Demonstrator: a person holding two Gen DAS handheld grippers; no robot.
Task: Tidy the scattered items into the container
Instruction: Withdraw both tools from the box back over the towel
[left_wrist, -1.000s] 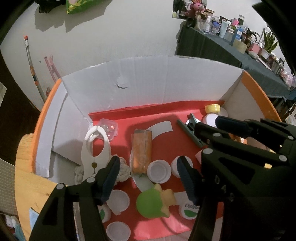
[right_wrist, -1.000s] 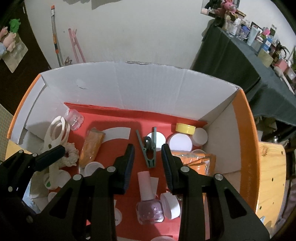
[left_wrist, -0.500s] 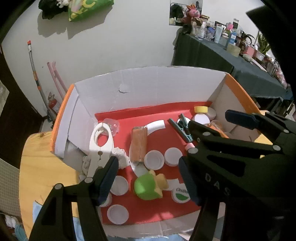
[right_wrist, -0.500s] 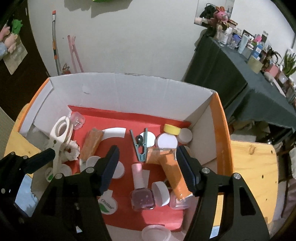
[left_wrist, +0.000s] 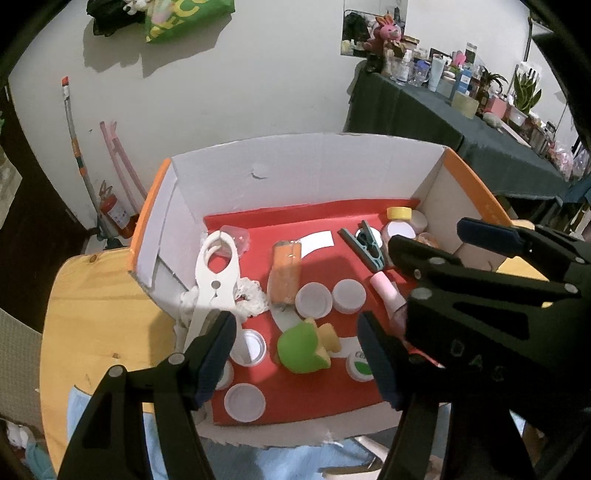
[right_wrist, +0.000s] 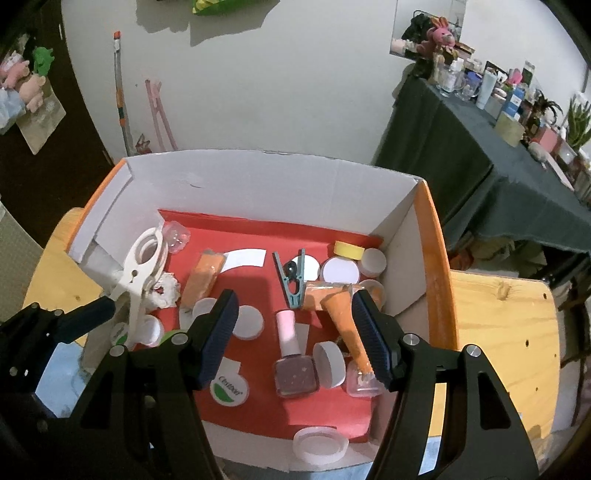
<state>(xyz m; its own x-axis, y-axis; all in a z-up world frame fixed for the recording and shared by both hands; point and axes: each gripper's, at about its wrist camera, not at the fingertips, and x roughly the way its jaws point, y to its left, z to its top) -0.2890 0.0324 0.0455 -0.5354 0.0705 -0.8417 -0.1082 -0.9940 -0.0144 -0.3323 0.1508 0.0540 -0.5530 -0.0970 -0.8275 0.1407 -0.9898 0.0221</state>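
Observation:
A cardboard box with white walls, orange rims and a red floor holds the items. In it lie a white clip, an orange packet, a green toy, a teal clip, a pink nail polish bottle and several white lids. My left gripper hangs open above the green toy and holds nothing. My right gripper is open over the box. A second orange packet leans on small jars just inside its right finger, free of the pads.
The box stands on a wooden table. A light blue cloth lies at the near edge. A clear lid rests at the box's front. A dark-draped table crowded with bottles stands at the back right.
My right gripper went from nearly shut to wide open, and an orange packet now lies loose at the box's right side. Both grippers have drawn back and up from the box.

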